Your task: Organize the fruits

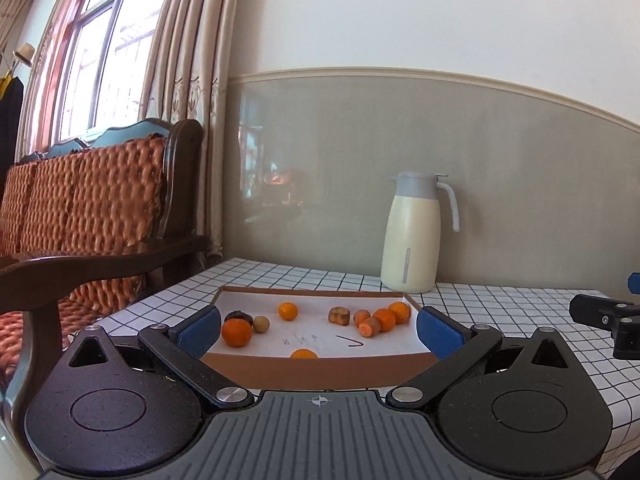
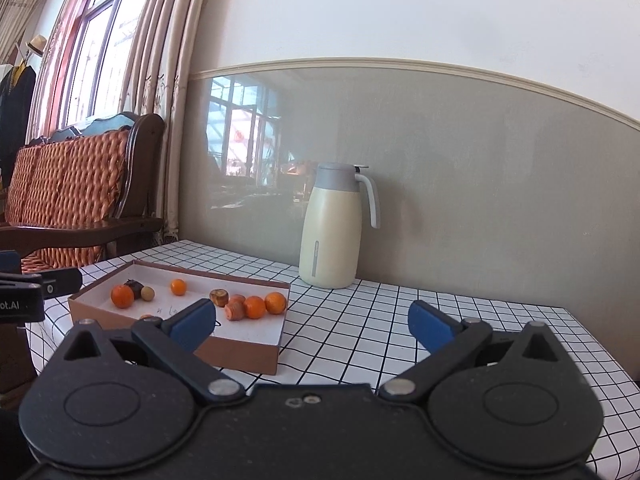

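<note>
At the bottom of the left wrist view, the left gripper (image 1: 319, 330) has its jaws spread wide and holds nothing; its blue pads (image 1: 199, 330) stand at the two sides of the near wall of a shallow cardboard box (image 1: 320, 372) in the lower centre of the frame. In the right wrist view the right gripper (image 2: 312, 322) is also released and empty, over the checkered tablecloth (image 2: 400, 320), with the box at the lower left of that frame. The fruits lie inside the box on its white floor: a large orange (image 1: 236, 333) at the left, touching or just beside a dark fruit (image 1: 238, 315) and a small tan round fruit (image 1: 261, 324); a small orange (image 1: 288, 311) more to the centre; another orange (image 1: 304, 354) partly hidden behind the near wall. At the right side of the box a brown piece (image 1: 339, 315) stands near a close group of two oranges (image 1: 385, 319) and two carrot-like pieces (image 1: 370, 327). Behind the box, near the grey wall, a cream jug (image 1: 412, 236) with a grey lid stands upright on the table. At the left of the frame there is a wooden sofa (image 1: 92, 208), and behind it curtains (image 1: 188, 80) and a window (image 1: 100, 60).
</note>
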The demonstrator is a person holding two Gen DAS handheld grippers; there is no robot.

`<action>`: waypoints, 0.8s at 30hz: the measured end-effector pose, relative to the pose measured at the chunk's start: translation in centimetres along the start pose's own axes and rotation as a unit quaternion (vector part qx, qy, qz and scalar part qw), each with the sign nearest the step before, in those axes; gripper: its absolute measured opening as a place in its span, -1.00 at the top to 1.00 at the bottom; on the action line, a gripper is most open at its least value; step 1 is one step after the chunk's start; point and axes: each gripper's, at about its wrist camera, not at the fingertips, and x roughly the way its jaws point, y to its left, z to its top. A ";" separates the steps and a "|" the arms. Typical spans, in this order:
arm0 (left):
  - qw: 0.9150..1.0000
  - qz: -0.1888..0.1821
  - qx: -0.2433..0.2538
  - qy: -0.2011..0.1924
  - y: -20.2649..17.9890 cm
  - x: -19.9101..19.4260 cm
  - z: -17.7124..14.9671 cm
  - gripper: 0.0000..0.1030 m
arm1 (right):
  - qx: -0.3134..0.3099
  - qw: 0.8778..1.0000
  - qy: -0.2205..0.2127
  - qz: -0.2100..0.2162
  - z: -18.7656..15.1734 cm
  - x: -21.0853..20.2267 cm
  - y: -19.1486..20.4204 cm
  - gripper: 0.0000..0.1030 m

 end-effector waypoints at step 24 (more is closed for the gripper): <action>1.000 0.001 0.013 -0.006 -0.4 -0.2 -0.1 -1.00 | -0.003 1.000 0.008 -0.002 -0.1 0.1 0.2 -0.88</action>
